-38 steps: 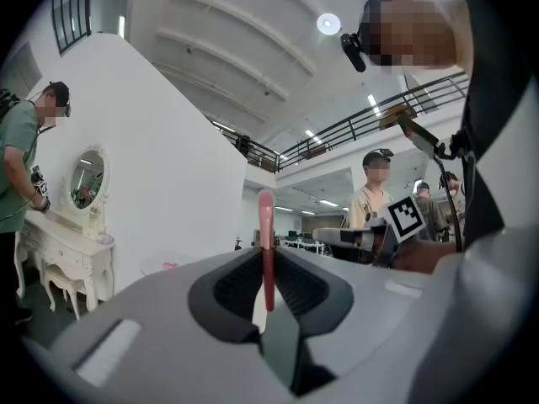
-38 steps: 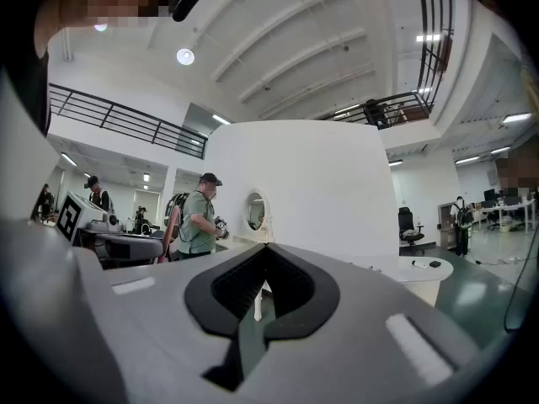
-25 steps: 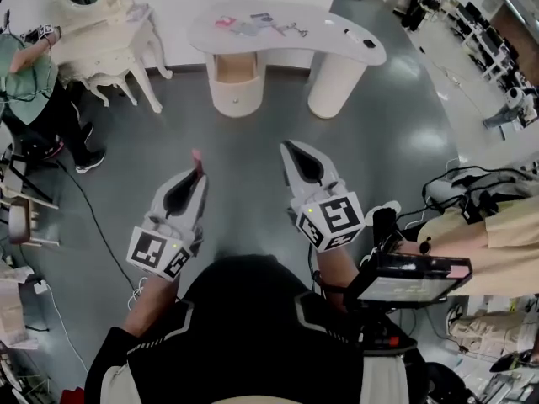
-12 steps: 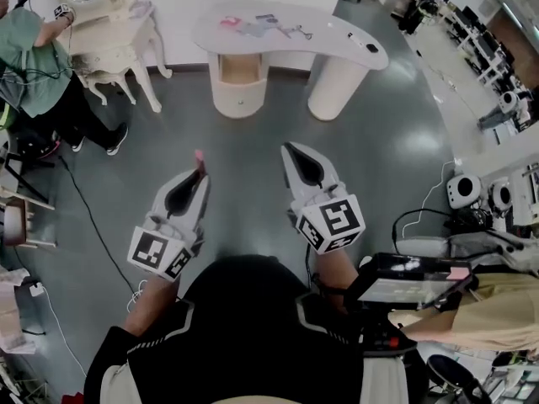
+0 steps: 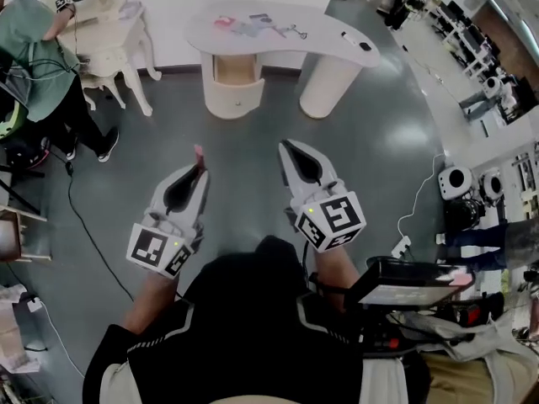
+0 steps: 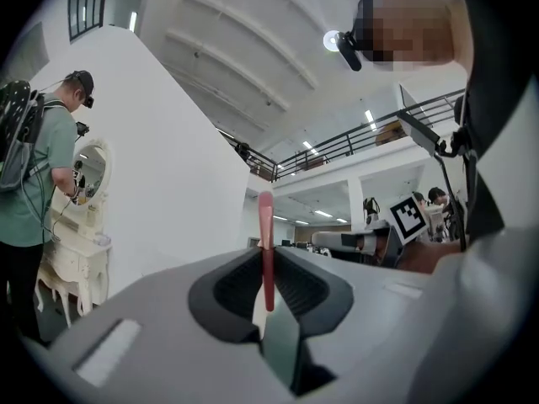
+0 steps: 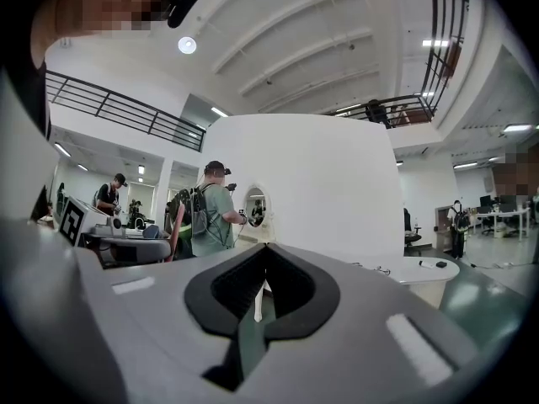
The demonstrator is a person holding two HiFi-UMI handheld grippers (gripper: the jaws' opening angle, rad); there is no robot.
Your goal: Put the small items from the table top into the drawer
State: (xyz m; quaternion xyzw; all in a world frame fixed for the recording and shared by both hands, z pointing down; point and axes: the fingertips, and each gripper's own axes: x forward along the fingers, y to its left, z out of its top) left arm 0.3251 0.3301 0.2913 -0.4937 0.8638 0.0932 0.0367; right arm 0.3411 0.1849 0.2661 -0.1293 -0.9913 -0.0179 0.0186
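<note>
My left gripper (image 5: 199, 165) is shut on a thin pink-red stick (image 5: 198, 152) that pokes out past the tips; in the left gripper view the stick (image 6: 266, 225) stands upright, pinched between the jaws of the left gripper (image 6: 266, 249). My right gripper (image 5: 285, 146) is shut with nothing in it, and the right gripper (image 7: 265, 247) shows its jaws meeting. Both hang over grey floor, well short of the white table (image 5: 320, 47). Small items (image 5: 253, 26) lie on its top, with a black one (image 5: 365, 46) at the right end. The tan drawer (image 5: 235, 68) sits in the left pedestal.
A person in a green shirt (image 5: 32, 53) stands at a cream vanity (image 5: 114, 36) on the left. A black cable (image 5: 84, 217) runs along the floor there. White devices (image 5: 456, 180) and a tablet-like unit (image 5: 413, 280) are at my right.
Both grippers keep their pose, the stick still held. The person at my right has left that side. The green-shirted person has shifted nearer the vanity.
</note>
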